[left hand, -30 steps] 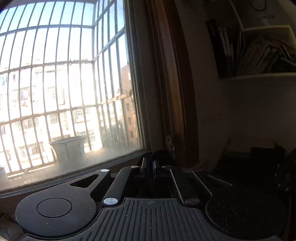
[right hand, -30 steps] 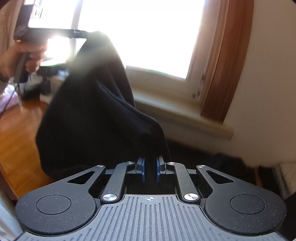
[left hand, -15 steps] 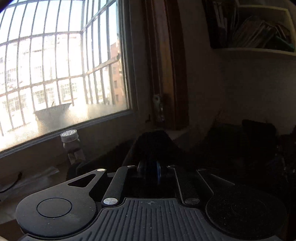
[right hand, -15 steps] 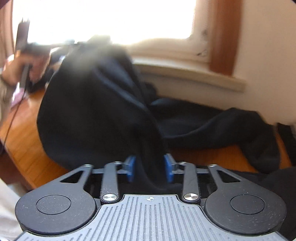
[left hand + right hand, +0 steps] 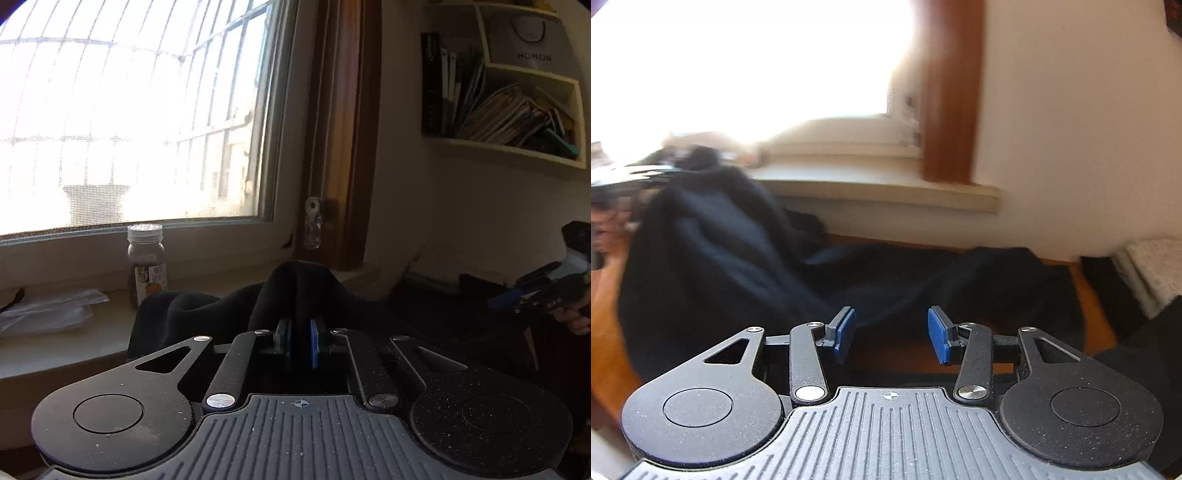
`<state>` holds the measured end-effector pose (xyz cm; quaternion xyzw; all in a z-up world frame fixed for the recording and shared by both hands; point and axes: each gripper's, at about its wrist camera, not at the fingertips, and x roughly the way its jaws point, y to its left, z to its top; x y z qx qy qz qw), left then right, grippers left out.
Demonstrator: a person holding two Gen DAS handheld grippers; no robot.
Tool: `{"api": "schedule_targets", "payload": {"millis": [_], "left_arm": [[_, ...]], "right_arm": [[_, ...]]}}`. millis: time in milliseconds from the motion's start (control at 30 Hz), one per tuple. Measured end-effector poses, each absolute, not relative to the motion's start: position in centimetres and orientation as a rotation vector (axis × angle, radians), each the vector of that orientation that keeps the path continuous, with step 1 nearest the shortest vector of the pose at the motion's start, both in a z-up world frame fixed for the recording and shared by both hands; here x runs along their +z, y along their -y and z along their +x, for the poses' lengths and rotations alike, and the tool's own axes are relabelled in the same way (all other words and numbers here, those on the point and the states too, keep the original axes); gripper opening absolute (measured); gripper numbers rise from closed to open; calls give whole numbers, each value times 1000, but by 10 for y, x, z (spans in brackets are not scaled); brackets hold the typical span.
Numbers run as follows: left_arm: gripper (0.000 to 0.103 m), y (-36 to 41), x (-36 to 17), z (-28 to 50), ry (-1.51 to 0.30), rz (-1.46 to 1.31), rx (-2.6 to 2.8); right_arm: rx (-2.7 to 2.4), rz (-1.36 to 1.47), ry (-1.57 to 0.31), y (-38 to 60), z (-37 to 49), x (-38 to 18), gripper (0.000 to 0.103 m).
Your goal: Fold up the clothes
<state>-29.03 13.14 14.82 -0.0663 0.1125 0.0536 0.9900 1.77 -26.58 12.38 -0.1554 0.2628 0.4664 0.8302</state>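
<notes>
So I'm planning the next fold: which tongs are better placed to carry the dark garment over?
The left tongs: their pads are shut on a raised fold of the dark garment. The right tongs stand open and empty, with the cloth lying beyond their tips on the wooden table.

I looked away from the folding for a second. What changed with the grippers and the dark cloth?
The right gripper let go of the dark cloth garment, which dropped onto the wooden table; its jaws now stand apart. The left gripper came down toward the table. It stayed clamped on the garment.
</notes>
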Motion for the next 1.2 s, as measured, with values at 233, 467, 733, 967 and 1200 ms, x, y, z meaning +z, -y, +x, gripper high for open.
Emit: {"api": "schedule_targets", "payload": {"millis": [233,467,733,967,1200], "left_arm": [[5,-134,133,-285,-225,-140,75],[5,-141,119,-279,-257,-163,89],[5,-139,118,-279,-268,-164,92],[5,-137,116,-278,-283,-158,92],[5,-130,112,-275,-298,-136,100]], "right_arm": [[767,-335,-596,232,107,91,45],[619,-90,-672,225,186,81,46],[566,-220,-688,189,193,58,48],[554,-333,-646,197,196,54,3],[435,-354,-124,218,145,138,3]]}}
